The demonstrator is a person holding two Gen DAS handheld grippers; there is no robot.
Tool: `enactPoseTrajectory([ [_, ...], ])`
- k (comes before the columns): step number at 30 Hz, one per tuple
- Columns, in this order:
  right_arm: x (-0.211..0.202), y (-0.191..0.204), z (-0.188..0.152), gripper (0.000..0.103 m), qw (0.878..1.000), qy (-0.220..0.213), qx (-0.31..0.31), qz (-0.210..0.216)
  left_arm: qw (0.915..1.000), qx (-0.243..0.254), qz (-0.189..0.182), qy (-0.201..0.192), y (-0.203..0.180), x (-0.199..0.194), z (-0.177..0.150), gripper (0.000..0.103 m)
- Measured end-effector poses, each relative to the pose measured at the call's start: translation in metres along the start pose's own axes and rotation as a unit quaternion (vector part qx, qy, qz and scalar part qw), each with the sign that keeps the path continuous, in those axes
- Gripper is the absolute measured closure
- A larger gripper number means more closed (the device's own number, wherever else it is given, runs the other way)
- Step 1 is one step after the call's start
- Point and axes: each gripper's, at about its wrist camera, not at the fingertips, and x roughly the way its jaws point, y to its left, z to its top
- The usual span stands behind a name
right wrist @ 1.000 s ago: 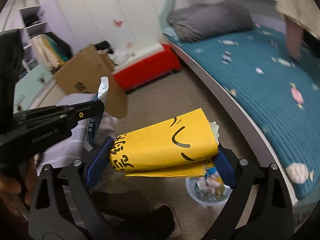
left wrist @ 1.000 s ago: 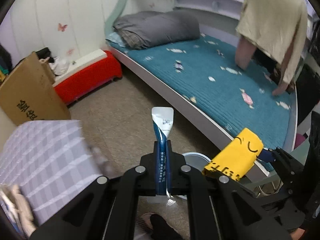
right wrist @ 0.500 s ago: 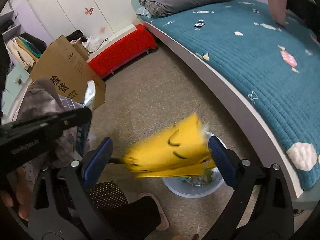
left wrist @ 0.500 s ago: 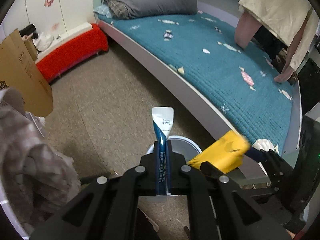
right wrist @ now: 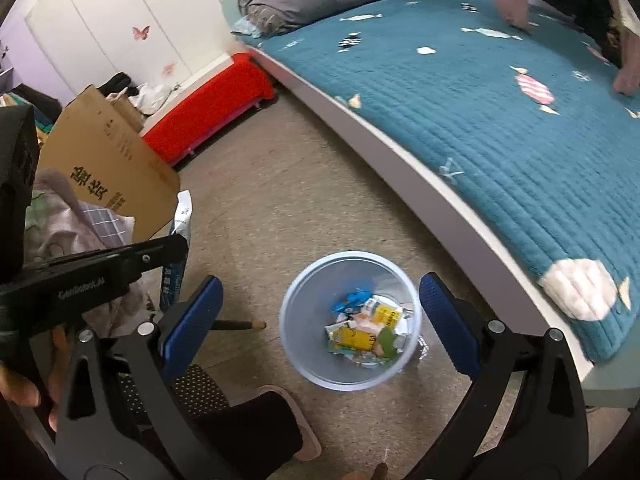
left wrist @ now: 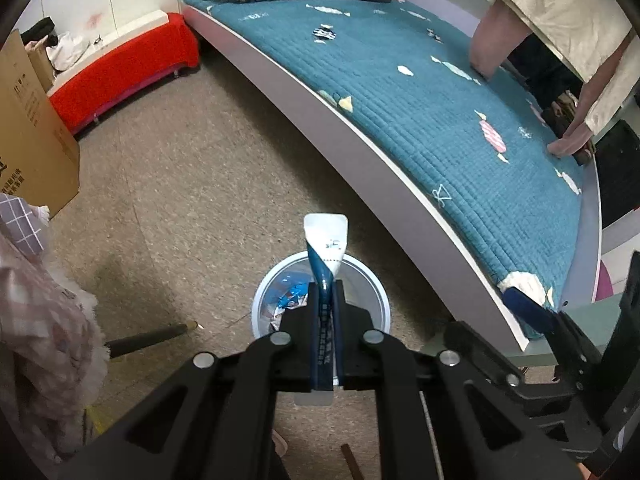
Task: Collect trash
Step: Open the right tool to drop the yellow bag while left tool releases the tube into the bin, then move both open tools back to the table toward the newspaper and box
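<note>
My left gripper [left wrist: 325, 292] is shut on a blue and white wrapper [left wrist: 326, 240], which stands up edge-on above a pale blue trash bin [left wrist: 380, 300] on the floor. In the right wrist view this wrapper [right wrist: 182, 216] hangs left of the bin [right wrist: 292, 308]. My right gripper [right wrist: 318, 284] stands wide open over the bin's mouth, with nothing between its blue pads [right wrist: 192, 316]. A yellow packet [right wrist: 354, 338] lies inside the bin among several other wrappers.
A bed with a teal cover [right wrist: 520, 120] curves along the right, and a person [left wrist: 560, 8] leans on it. A cardboard box [right wrist: 104, 168] and a heap of clothes [left wrist: 36, 300] are at the left. A red bench [right wrist: 208, 108] stands behind. A slippered foot [right wrist: 288, 428] is near the bin.
Both grippers sank toward the bin. The right gripper's jaws spread and the yellow packet slipped out and now lies in the bin. The left gripper still holds the wrapper.
</note>
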Motion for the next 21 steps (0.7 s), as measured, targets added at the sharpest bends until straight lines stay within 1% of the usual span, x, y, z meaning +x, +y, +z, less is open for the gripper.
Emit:
enactPoseTrajectory([
  [5, -0.013, -0.011, 0.000, 0.007, 1.000, -0.011, 0.015, -0.002, 0.9996, -0.006, -0.024, 0.015, -0.011, 0.006, 0.004, 0.095],
  [6, -0.015, -0.012, 0.000, 0.007, 1.000, -0.013, 0.016, -0.001, 0.9994, -0.004, -0.029, 0.018, -0.013, 0.007, 0.004, 0.088],
  [7, -0.019, -0.012, 0.000, 0.007, 1.000, -0.017, 0.015, -0.003, 0.9992, 0.001, -0.034, 0.020, -0.016, 0.006, 0.004, 0.065],
  [8, -0.022, -0.012, 0.000, 0.007, 1.000, -0.018, 0.015, -0.004, 0.9993, 0.005, -0.031, 0.019, -0.019, 0.005, 0.004, 0.050],
  [9, -0.024, -0.012, 0.000, 0.007, 1.000, -0.019, 0.014, -0.004, 0.9996, 0.010, -0.023, 0.012, -0.021, 0.002, 0.003, 0.029],
  [10, -0.027, -0.013, -0.001, 0.007, 1.000, -0.020, 0.014, -0.004, 0.9998, 0.016, -0.012, -0.001, -0.024, -0.003, 0.002, 0.027],
  [11, -0.029, -0.013, -0.003, 0.007, 1.000, -0.021, 0.014, -0.004, 0.9997, 0.022, -0.006, -0.006, -0.025, -0.005, 0.000, 0.027],
  [14, -0.034, -0.013, -0.006, 0.007, 1.000, -0.019, 0.014, -0.003, 0.9998, 0.017, 0.001, 0.010, -0.022, -0.010, -0.002, 0.027],
  [17, -0.039, -0.007, -0.009, 0.007, 1.000, -0.016, 0.017, 0.002, 0.9999, 0.009, 0.010, 0.009, -0.016, -0.020, -0.008, 0.027],
  [19, -0.044, 0.001, -0.012, 0.007, 1.000, -0.015, 0.017, 0.013, 0.9999, 0.008, 0.010, 0.010, -0.012, -0.029, -0.014, 0.027],
  [21, -0.049, 0.010, -0.013, 0.007, 1.000, -0.016, 0.010, 0.020, 0.9997, 0.009, 0.021, 0.007, -0.006, -0.040, -0.022, 0.027],
])
